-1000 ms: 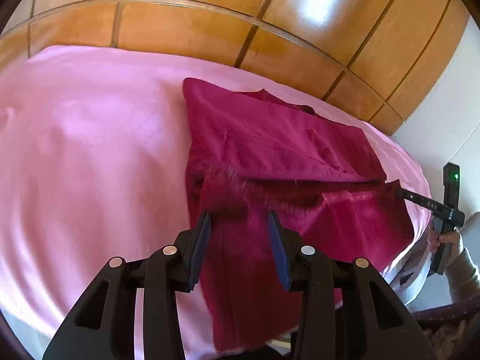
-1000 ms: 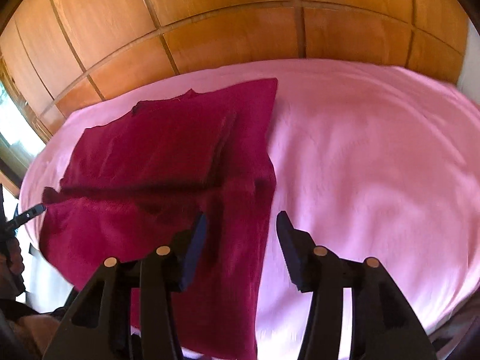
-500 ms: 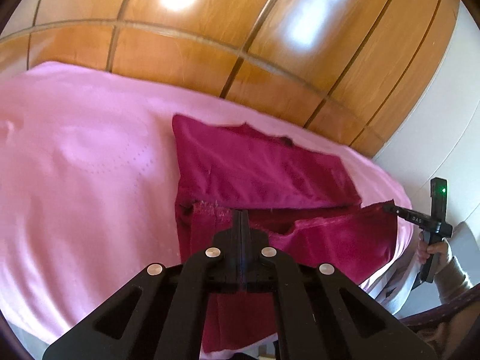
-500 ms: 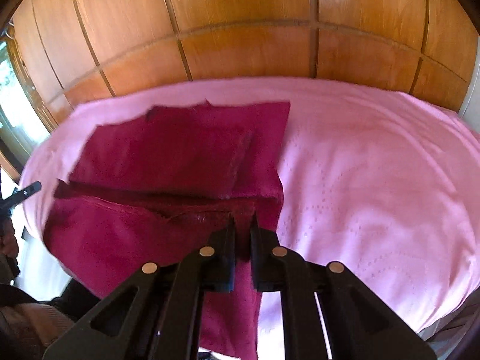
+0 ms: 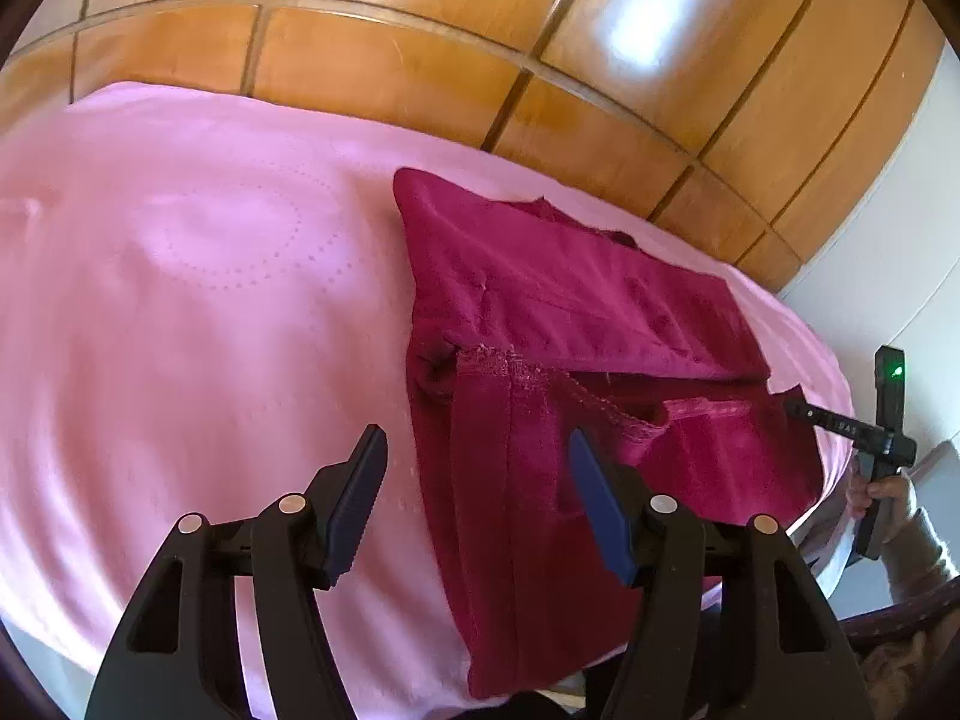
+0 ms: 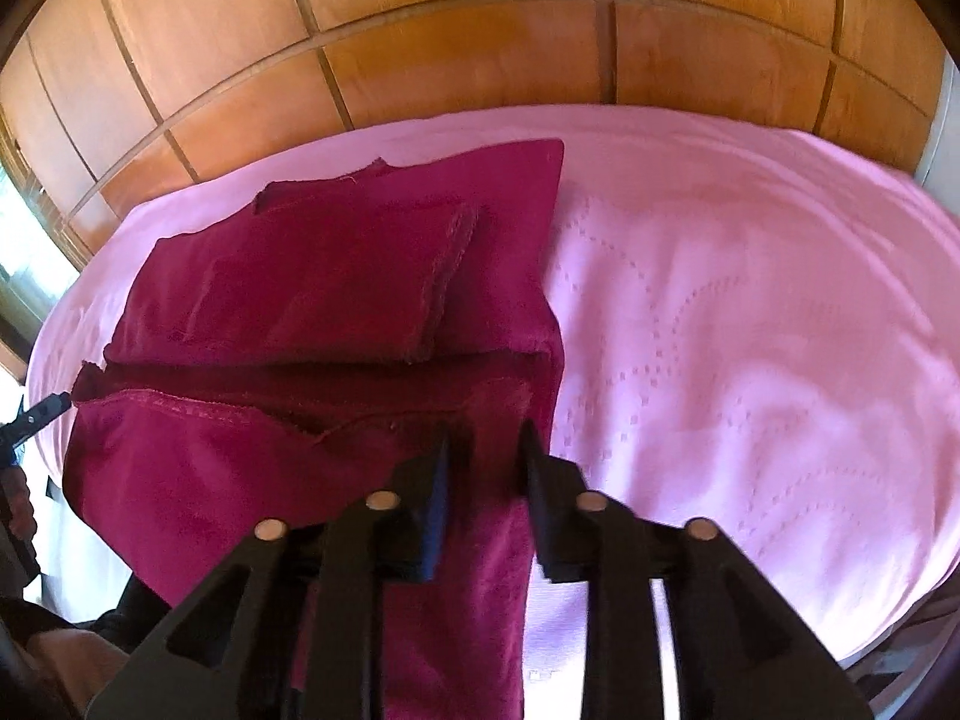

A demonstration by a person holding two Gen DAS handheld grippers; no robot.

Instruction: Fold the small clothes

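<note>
A dark red garment (image 5: 558, 324) lies partly folded on a pink bedsheet (image 5: 198, 312), with its near part draped over the bed's front edge. My left gripper (image 5: 477, 468) is open above the garment's left near edge and holds nothing. In the right wrist view the garment (image 6: 336, 276) lies left of centre on the sheet (image 6: 750, 330). My right gripper (image 6: 483, 450) is partly open over the garment's right near edge, and its jaws stand apart on either side of the cloth. The right gripper also shows in the left wrist view (image 5: 798, 409), at the garment's far right corner.
A wooden panelled wall (image 5: 480, 54) runs behind the bed. A white wall (image 5: 900, 276) stands at the right. A bright window (image 6: 18, 222) is at the far left of the right wrist view. The person's hand (image 5: 882, 492) holds the right gripper's handle.
Both grippers were shut on the garment's near hem half a second ago. Both have opened and let it go, the left wide, the right partway. The folded-over hem has dropped onto the garment.
</note>
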